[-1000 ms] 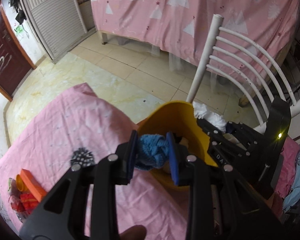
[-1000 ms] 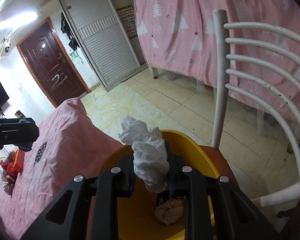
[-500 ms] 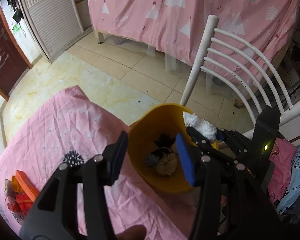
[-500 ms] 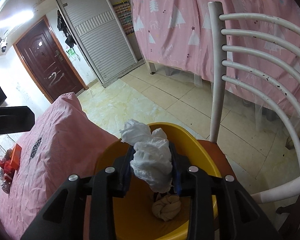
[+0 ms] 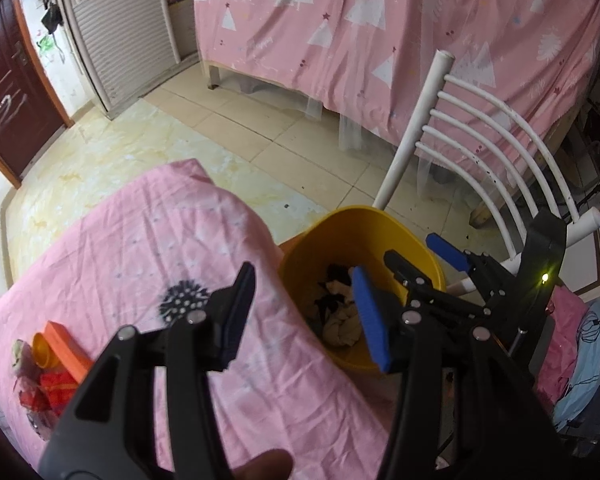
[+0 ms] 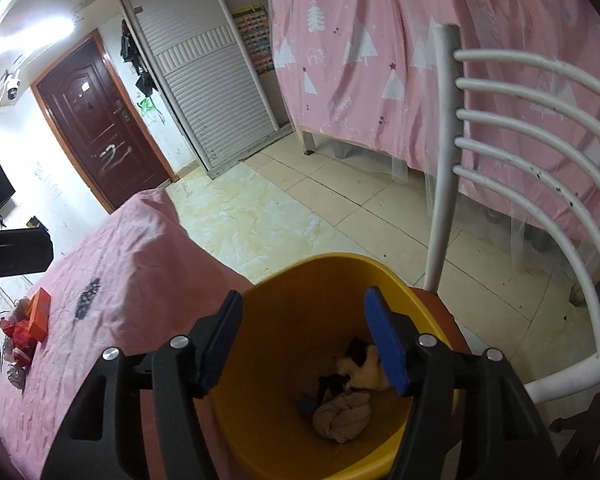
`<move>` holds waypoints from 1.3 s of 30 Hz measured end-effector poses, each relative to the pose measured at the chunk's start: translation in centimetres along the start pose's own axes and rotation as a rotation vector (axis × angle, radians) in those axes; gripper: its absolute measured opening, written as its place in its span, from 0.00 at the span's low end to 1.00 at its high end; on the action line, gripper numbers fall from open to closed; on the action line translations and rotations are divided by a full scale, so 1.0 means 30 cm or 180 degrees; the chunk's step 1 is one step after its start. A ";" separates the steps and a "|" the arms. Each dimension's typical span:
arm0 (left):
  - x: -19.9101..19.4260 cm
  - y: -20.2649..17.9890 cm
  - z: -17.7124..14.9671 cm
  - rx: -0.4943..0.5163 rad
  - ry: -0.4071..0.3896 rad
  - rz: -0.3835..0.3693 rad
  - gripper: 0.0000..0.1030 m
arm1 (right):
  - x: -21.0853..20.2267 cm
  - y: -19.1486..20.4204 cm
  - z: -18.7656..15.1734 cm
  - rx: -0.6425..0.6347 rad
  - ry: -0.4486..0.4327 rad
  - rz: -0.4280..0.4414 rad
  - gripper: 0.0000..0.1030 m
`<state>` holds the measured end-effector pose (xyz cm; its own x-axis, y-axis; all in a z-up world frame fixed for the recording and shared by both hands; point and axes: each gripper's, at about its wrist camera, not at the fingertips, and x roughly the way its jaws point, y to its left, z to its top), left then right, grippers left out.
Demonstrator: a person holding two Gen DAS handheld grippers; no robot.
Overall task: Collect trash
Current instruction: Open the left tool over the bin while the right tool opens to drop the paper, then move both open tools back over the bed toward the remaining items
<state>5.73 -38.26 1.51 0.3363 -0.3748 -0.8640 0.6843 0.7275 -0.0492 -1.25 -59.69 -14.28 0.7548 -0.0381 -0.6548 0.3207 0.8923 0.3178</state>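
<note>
A yellow bucket (image 5: pixel 352 232) stands on a chair seat beside the pink-covered table (image 5: pixel 140 248); it also shows in the right wrist view (image 6: pixel 300 284). Crumpled trash (image 6: pixel 342 414) lies at its bottom, beige, white and dark pieces. My left gripper (image 5: pixel 304 320) is open and empty, above the table's edge and the bucket's near rim. My right gripper (image 6: pixel 306 340) is open and empty right over the bucket's mouth; it also shows in the left wrist view (image 5: pixel 420 256). More trash (image 5: pixel 40 384), red and orange wrappers and an orange box (image 5: pixel 66 346), lies at the table's left end.
A white slatted chair back (image 5: pixel 480 128) rises behind the bucket. A dark spiky print (image 5: pixel 184 298) marks the tablecloth. A pink bed curtain (image 5: pixel 380 32) hangs beyond a tiled floor (image 5: pixel 220 128). Clothes (image 5: pixel 576 368) lie at the right.
Both grippers have opened. The left let go of a blue wad and the right let go of white crumpled paper; both went into the bucket. The left gripper pulled back and up.
</note>
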 end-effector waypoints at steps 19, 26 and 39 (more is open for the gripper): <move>-0.183 0.357 -0.119 -0.0526 -0.0254 0.0037 0.52 | -0.025 0.348 0.058 -0.0498 -0.0075 0.0224 0.56; -0.240 0.506 -0.171 -0.0744 -0.0333 0.0114 0.54 | -0.004 0.514 0.056 -0.0722 -0.0042 0.0347 0.56; -0.339 0.788 -0.314 -0.1067 -0.0420 0.0368 0.59 | 0.049 0.819 0.018 -0.1182 0.0096 0.0593 0.56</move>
<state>12.40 -11.84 4.41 0.4943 -0.3341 -0.8025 0.3946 0.9088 -0.1354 8.05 -38.08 -7.06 0.7615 0.1475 -0.6311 -0.0520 0.9845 0.1674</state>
